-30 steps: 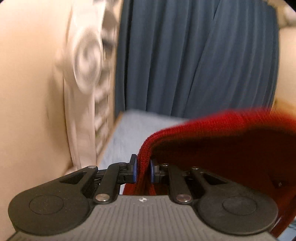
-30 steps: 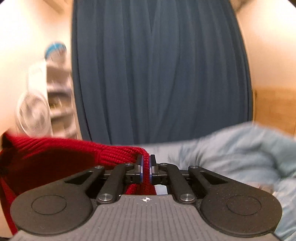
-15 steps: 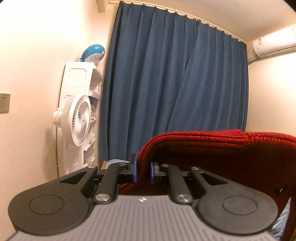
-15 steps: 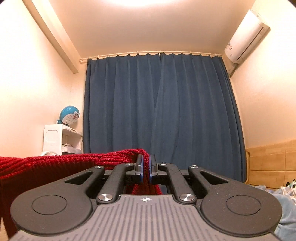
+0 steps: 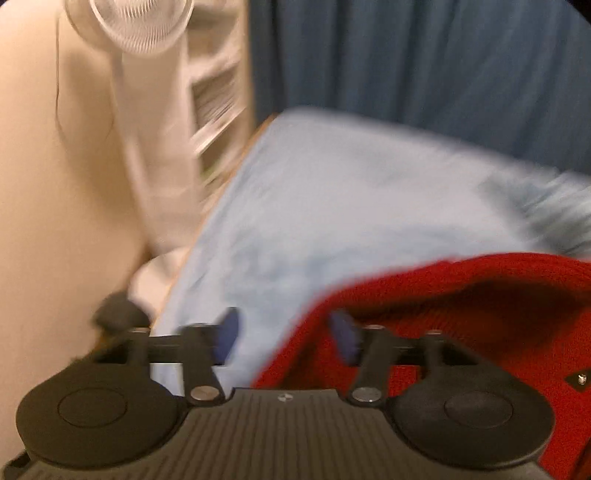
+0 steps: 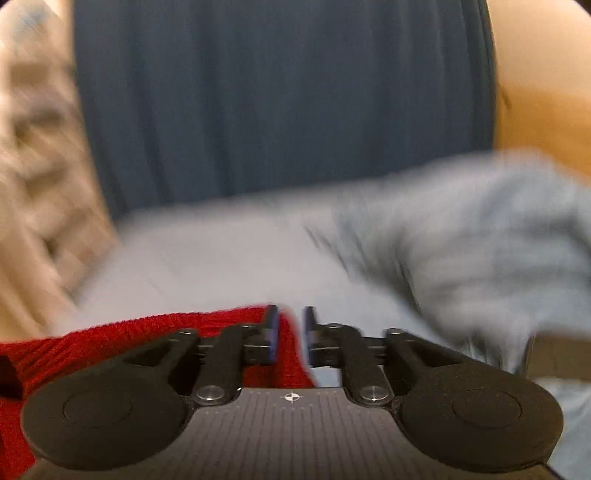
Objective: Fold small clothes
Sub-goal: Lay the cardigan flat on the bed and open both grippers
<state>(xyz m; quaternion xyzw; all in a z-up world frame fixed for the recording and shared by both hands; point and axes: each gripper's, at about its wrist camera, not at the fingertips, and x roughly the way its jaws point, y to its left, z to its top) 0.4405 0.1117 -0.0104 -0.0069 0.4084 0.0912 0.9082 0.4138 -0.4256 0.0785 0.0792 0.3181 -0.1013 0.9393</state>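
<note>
A red knit garment (image 5: 461,306) hangs at the right of the left wrist view, over the light blue bed sheet (image 5: 332,192). My left gripper (image 5: 284,332) is open, its jaws wide apart, and the garment's edge lies between them against the right finger. In the right wrist view the same red garment (image 6: 147,332) spreads to the left. My right gripper (image 6: 290,332) has its jaws slightly parted with the garment's corner between them. Both views are motion-blurred.
A white fan (image 5: 144,22) and white shelf unit (image 5: 214,92) stand left of the bed. A dark blue curtain (image 6: 277,103) hangs behind it. A rumpled blue-grey blanket (image 6: 480,240) lies on the right of the bed.
Both grippers have swung down from facing the curtain and ceiling toward the bed. The left gripper has opened wide and the right gripper's jaws have parted a little.
</note>
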